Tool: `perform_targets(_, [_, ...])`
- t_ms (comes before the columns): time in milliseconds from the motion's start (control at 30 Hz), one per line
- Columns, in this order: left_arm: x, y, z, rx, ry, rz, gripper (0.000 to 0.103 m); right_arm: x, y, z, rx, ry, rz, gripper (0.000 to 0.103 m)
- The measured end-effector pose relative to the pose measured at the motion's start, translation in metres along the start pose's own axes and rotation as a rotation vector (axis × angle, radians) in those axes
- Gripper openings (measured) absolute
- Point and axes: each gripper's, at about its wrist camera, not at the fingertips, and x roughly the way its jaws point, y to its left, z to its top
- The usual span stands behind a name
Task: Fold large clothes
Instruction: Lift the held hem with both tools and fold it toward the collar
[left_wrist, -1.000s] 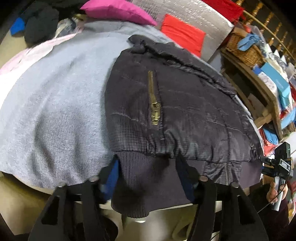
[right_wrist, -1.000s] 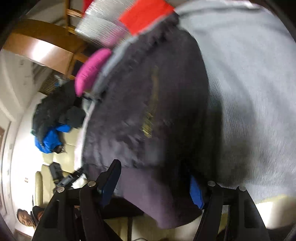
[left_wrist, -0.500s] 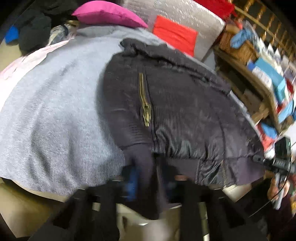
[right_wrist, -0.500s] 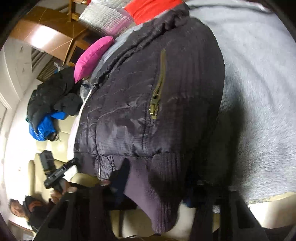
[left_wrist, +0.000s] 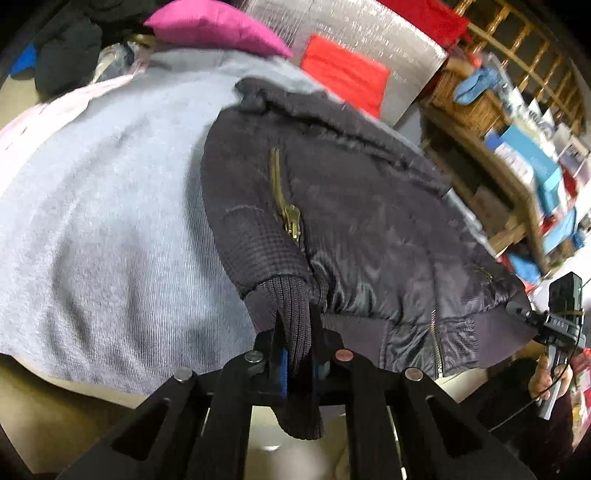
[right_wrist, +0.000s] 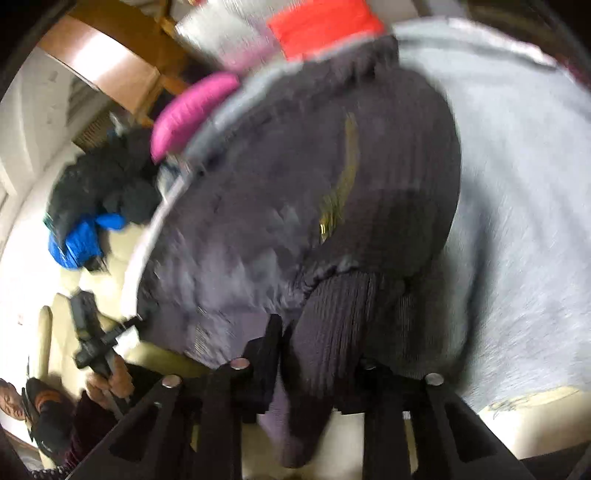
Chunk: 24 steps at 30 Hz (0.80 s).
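A dark quilted jacket (left_wrist: 369, 229) with a brass zipper lies on a grey knit blanket (left_wrist: 103, 229); it also shows, blurred, in the right wrist view (right_wrist: 295, 206). My left gripper (left_wrist: 295, 354) is shut on the jacket's ribbed hem (left_wrist: 295, 317) at the near edge. My right gripper (right_wrist: 321, 362) is shut on the ribbed hem (right_wrist: 332, 332) at the jacket's other near corner. The hem hangs down between both pairs of fingers.
A pink pillow (left_wrist: 210, 22), a red cushion (left_wrist: 343, 74) and a silver mat lie at the far side. Wooden shelves (left_wrist: 517, 155) with boxes stand on the right. A pile of dark and blue clothes (right_wrist: 92, 206) lies on the left. A person (right_wrist: 22, 406) stands nearby.
Both grippers were open around the hem a second ago and have closed on it. The hem is bunched between the fingers and the jacket's near edge is drawn up.
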Motion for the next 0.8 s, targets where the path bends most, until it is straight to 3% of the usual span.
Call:
perform_targets(67, [-0.009,-0.007,0.002,0.028,-0.048,-0.038,0.009,-0.012,0.009,0.006,-0.018,-0.052,0.052,0.018])
perform_targets(133, [-0.006,-0.010,0.003,0.042,-0.037,-0.053,0.009,-0.007,0.010,0.009,-0.027,-0.050,0.078,0.019])
perform_targets(200, [0.008,-0.005,0.002,0.007,0.034,-0.021,0.028,0.012,-0.005,0.009,0.066,0.023,0.097,0.021])
perform_targets(233, [0.017,0.000,0.002,-0.029,0.093,-0.020,0.056,0.020,-0.014,0.007,0.127,0.060,0.094,0.022])
perform_targets(267, [0.024,0.004,0.000,-0.060,0.125,-0.032,0.062,0.029,-0.022,0.006,0.192,0.103,0.083,0.022])
perform_targets(333, [0.023,0.001,-0.002,-0.031,0.105,-0.027,0.061,0.042,-0.032,0.003,0.243,0.131,0.078,0.024])
perform_targets(400, [0.019,-0.004,-0.003,0.011,0.084,-0.003,0.037,0.040,-0.036,0.002,0.218,0.124,0.078,0.024])
perform_targets(433, [0.018,-0.003,-0.002,0.012,0.074,0.016,0.016,0.038,-0.034,0.003,0.196,0.119,0.072,0.024])
perform_targets(467, [0.016,0.002,0.000,-0.013,0.067,0.015,0.010,0.032,-0.025,0.004,0.155,0.098,0.064,0.023])
perform_targets(567, [0.004,0.011,0.008,-0.082,0.039,-0.057,0.009,0.007,-0.011,0.012,0.094,0.020,0.095,0.017])
perform_targets(800, [-0.031,-0.014,0.053,-0.031,-0.097,-0.161,0.009,-0.032,0.004,0.058,0.060,-0.131,0.145,0.015])
